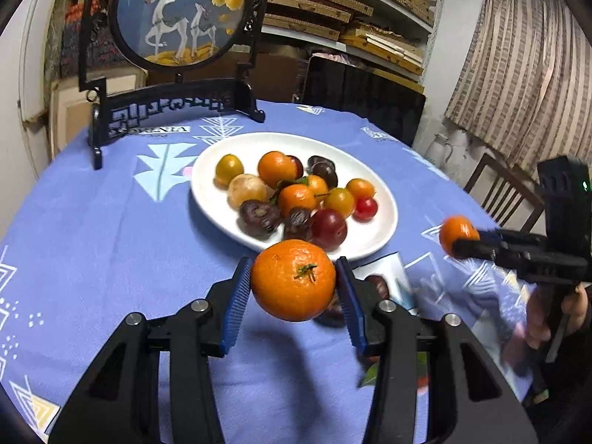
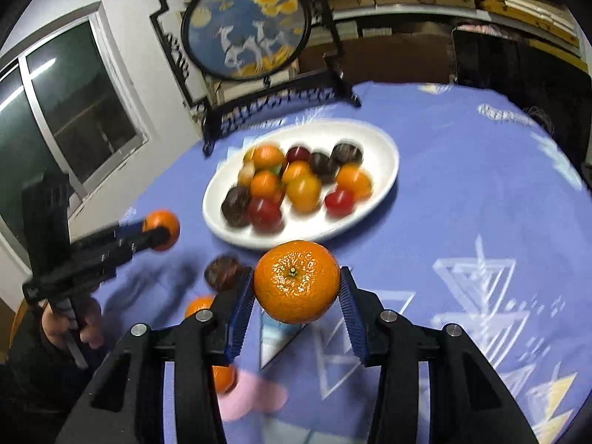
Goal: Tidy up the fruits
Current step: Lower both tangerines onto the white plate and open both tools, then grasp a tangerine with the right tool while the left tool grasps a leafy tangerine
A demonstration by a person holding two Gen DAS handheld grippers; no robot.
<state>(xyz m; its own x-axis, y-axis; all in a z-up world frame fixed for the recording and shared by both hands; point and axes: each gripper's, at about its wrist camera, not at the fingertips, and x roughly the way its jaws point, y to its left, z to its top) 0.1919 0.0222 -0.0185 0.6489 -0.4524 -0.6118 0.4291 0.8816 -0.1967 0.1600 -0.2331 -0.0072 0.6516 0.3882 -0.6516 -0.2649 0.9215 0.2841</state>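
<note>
My left gripper (image 1: 294, 281) is shut on a mandarin (image 1: 293, 280) and holds it above the blue tablecloth, just in front of the white oval plate (image 1: 384, 199). The plate holds several fruits: mandarins, dark plums, red and yellow fruits. My right gripper (image 2: 297, 283) is shut on another mandarin (image 2: 296, 282), also in the air in front of the plate (image 2: 388, 155). Each gripper shows in the other's view, with its mandarin: the right one (image 1: 460, 242) at the right, the left one (image 2: 162, 230) at the left.
A dark plum (image 2: 224, 273) and two mandarins (image 2: 199, 305) lie loose on the cloth by my right gripper. A dark fruit (image 1: 377, 285) lies behind my left fingers. A black-framed round deer screen (image 1: 177, 18) stands behind the plate. A chair (image 1: 499, 196) stands at the right.
</note>
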